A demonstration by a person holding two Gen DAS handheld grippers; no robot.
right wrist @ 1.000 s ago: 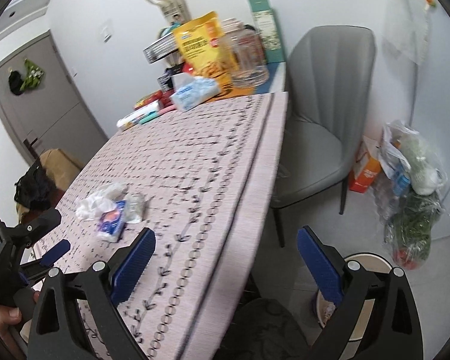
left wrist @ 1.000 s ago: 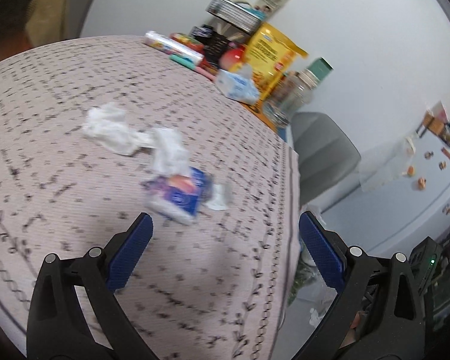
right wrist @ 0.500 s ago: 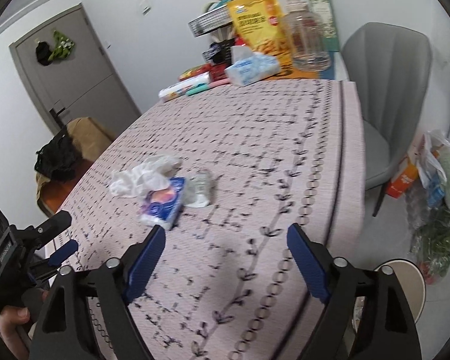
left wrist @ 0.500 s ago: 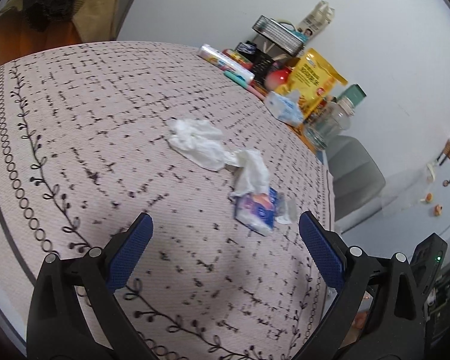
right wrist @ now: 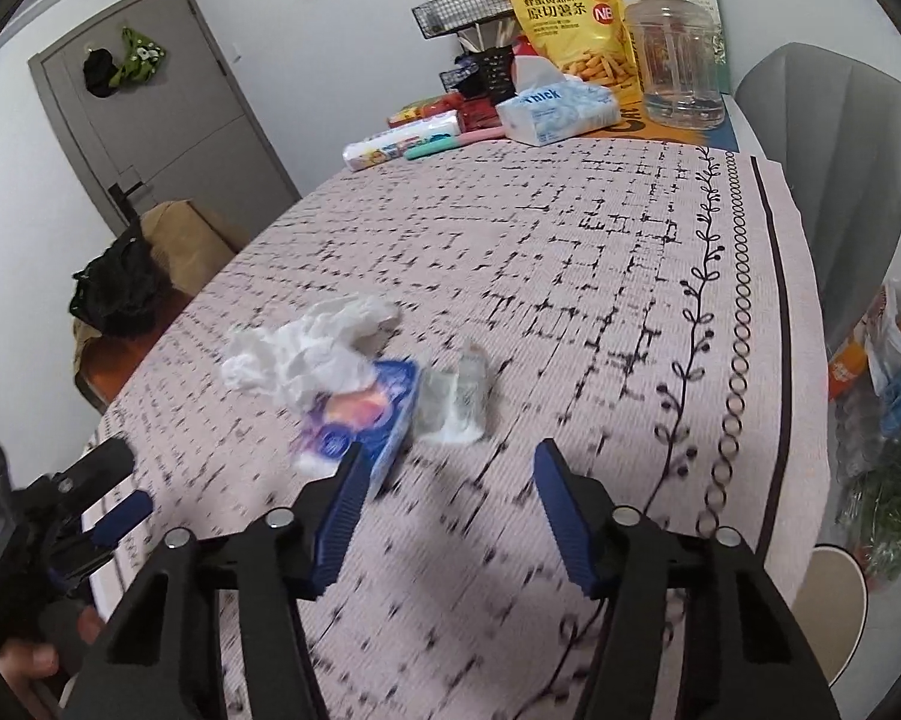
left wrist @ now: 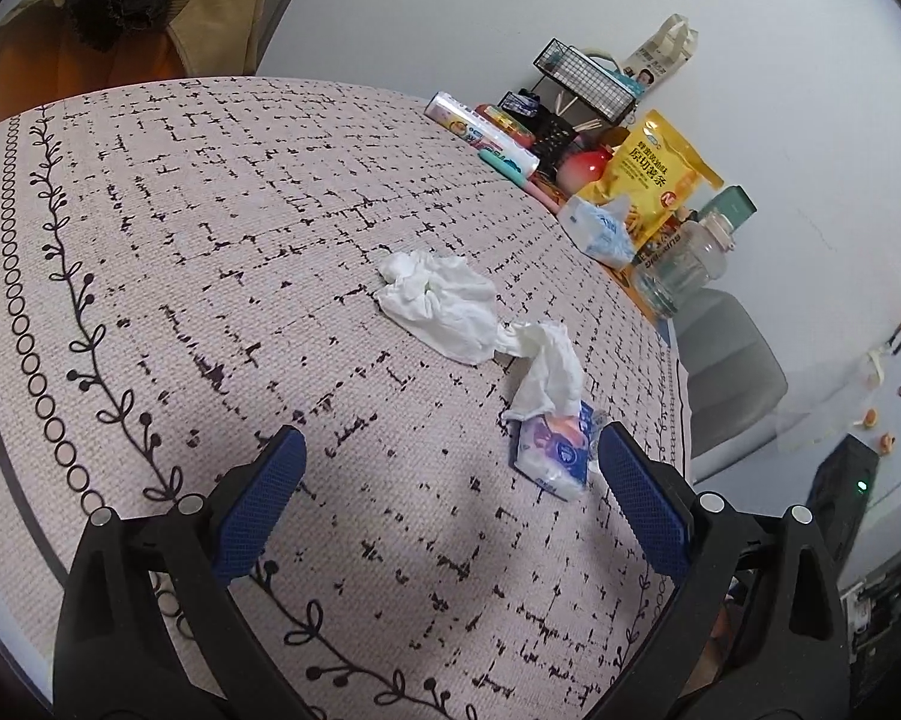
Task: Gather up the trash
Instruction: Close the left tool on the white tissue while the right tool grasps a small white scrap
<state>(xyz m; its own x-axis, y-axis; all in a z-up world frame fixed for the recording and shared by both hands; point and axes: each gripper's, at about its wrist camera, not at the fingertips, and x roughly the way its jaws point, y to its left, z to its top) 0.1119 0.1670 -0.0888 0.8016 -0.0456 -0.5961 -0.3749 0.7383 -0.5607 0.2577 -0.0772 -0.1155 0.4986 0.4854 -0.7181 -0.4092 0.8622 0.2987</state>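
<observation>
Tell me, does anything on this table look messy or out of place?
Yes. Crumpled white tissues and a squashed blue tissue packet lie loose mid-table on the patterned cloth, apart from the groceries lined up by the far wall.

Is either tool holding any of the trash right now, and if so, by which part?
Nothing is held. The left tool and right tool are both open above the patterned tablecloth; the crumpled white tissues and blue tissue packet lie untouched.

White crumpled tissues [left wrist: 444, 306] and a blue-purple packet [left wrist: 551, 450] lie on a pink, black-patterned tablecloth [left wrist: 210, 228].
</observation>
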